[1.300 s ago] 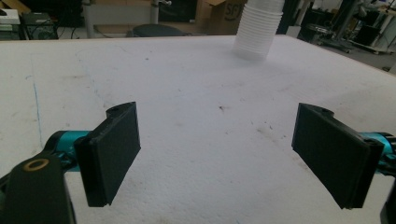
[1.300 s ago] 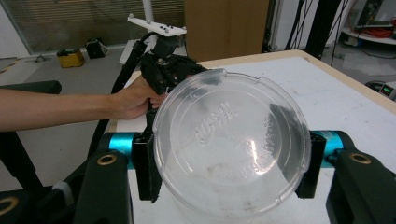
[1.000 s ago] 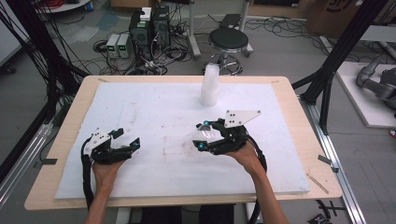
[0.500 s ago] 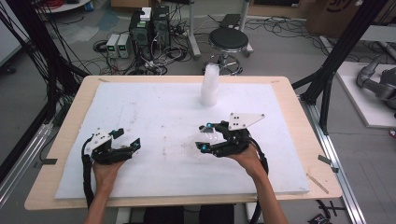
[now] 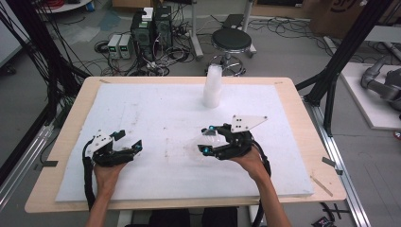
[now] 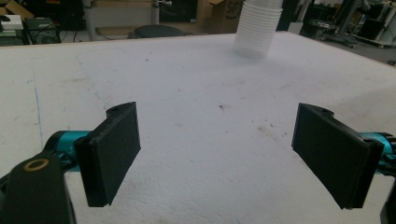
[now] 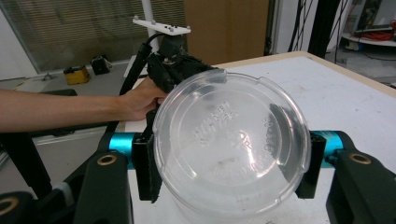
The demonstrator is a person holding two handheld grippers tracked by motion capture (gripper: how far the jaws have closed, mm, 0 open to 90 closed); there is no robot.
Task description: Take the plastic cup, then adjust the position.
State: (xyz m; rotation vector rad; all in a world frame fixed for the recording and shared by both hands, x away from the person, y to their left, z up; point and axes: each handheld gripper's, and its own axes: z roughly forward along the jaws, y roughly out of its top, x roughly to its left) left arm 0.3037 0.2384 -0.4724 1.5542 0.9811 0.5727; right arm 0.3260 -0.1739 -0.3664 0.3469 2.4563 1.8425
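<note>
The right gripper [image 5: 206,140] has its jaws clamped on a clear plastic cup [image 7: 231,147], seemingly taken from the cup stack [image 5: 212,86] at twelve o'clock on the worktop [image 5: 142,109], placement pending, while the left gripper [image 5: 128,141] waits, jaws apart.

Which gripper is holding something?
The right gripper: its jaws clamp a clear cup. The left gripper is open with nothing between its jaws.

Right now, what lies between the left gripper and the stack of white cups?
Nothing: in the left gripper view, bare white foam sheet runs from the open left gripper to the stack of white cups.
</note>
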